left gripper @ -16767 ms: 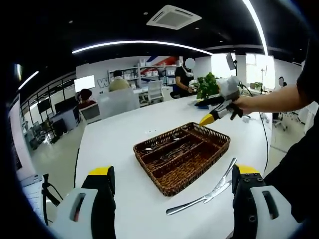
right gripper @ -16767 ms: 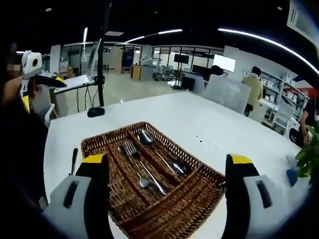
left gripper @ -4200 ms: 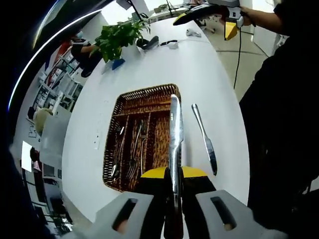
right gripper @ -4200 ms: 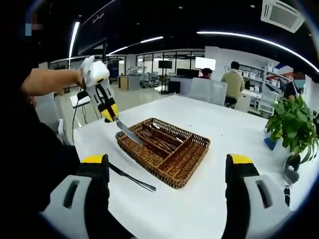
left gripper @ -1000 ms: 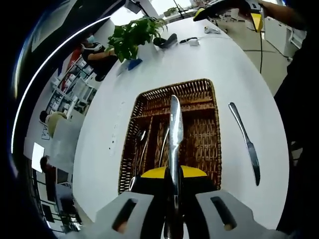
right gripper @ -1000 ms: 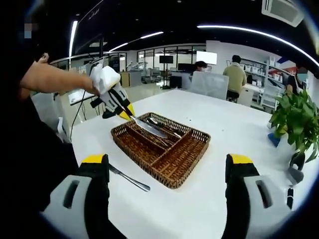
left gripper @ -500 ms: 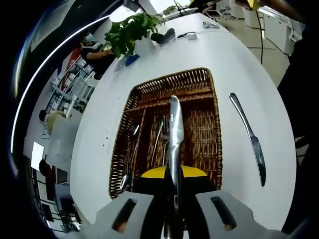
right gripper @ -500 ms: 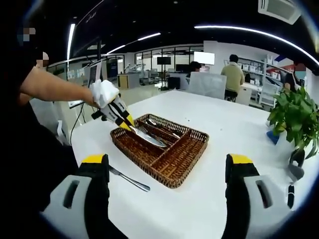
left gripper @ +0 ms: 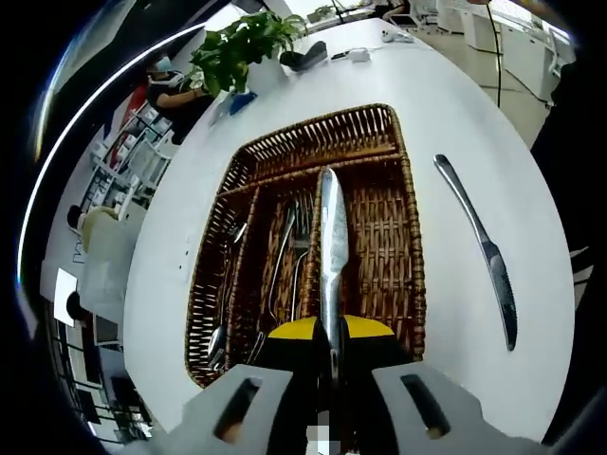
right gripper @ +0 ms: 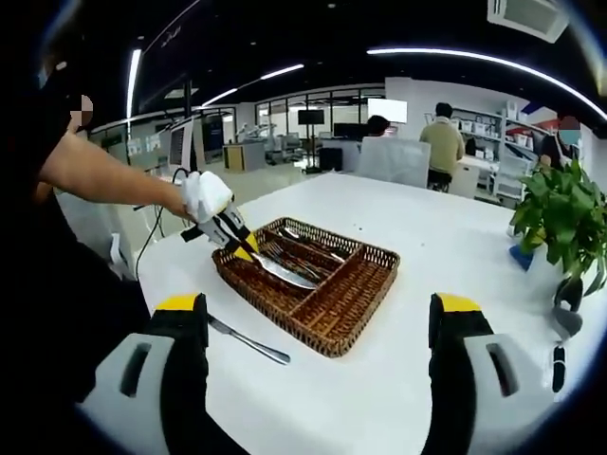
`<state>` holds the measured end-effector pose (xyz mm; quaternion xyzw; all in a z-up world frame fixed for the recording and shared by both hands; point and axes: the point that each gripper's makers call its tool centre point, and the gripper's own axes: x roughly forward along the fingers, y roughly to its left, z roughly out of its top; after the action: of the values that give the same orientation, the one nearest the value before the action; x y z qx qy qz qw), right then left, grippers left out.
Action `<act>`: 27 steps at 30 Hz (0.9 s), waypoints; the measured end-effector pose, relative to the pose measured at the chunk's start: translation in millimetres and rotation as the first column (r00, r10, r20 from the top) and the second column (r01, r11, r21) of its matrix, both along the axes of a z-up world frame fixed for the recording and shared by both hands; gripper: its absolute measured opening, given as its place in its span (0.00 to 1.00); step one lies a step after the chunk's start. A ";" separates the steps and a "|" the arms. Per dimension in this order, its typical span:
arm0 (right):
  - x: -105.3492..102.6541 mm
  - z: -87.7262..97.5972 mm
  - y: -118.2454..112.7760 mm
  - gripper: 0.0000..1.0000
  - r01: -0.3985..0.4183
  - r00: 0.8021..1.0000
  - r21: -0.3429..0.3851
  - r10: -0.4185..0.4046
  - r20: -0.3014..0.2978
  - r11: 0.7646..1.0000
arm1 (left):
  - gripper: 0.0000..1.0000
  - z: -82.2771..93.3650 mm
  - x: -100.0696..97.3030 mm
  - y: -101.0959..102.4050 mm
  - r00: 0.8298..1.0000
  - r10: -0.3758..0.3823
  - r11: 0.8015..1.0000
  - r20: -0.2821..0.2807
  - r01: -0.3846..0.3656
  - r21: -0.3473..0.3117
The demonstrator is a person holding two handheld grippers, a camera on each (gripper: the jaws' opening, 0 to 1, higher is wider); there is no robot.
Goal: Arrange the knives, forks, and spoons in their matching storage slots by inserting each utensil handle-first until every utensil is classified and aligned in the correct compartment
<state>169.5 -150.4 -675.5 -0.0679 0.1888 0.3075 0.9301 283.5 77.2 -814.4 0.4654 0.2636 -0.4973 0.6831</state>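
knife lowered over the basket's right slot

lower now than half a second ago, the held knife point(left gripper: 330, 246) reaches out over the wicker basket point(left gripper: 399, 171), its blade pointing away from the camera along the divider between the fork slot and the bare rightmost slot. in the right gripper view the same knife point(right gripper: 282, 272) slants down into the basket point(right gripper: 356, 301) from its near-left end, tip low among the weave; whether it touches the bottom cannot be told.

left gripper point(left gripper: 329, 334) is clamped on the knife's near end, yellow tips tight against the metal. in the right gripper view this gripper point(right gripper: 234, 243) tilts downward at the end of a person's outstretched bare forearm point(right gripper: 109, 176), at the basket's rim.

forks point(left gripper: 285, 256) and spoons point(left gripper: 228, 284) lie in the slots left of the blade. a second knife point(left gripper: 482, 250) lies on the white table point(left gripper: 474, 114), just right of the basket and apart from it; in the right gripper view it point(right gripper: 248, 343) sits near the basket's front corner.

right gripper point(right gripper: 318, 318) hangs above the table edge, well apart from the basket, jaws spread wide with nothing between them. a potted plant point(left gripper: 237, 52) stands beyond the basket's far end.
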 end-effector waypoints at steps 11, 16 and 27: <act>-0.8 -3.9 -2.1 1.00 0.008 1.000 -0.002 -0.008 -0.013 1.000 | 0.06 -20.8 -1.4 2.1 1.000 -0.008 1.000 -0.024 0.009 0.022; -0.9 -5.9 -4.3 1.00 0.016 1.000 -0.002 -0.016 -0.019 1.000 | 0.06 -29.9 -0.1 2.0 0.999 0.020 0.999 -0.041 -0.018 0.045; -3.9 -13.7 -3.4 0.99 0.015 0.999 -0.012 -0.015 -0.042 1.000 | 0.07 -49.1 8.5 5.0 0.993 0.092 0.992 -0.072 -0.085 0.095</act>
<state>165.6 -153.8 -689.2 -0.0652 0.2107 0.3010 0.9278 292.0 82.2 -863.5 0.4647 0.3323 -0.4714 0.6719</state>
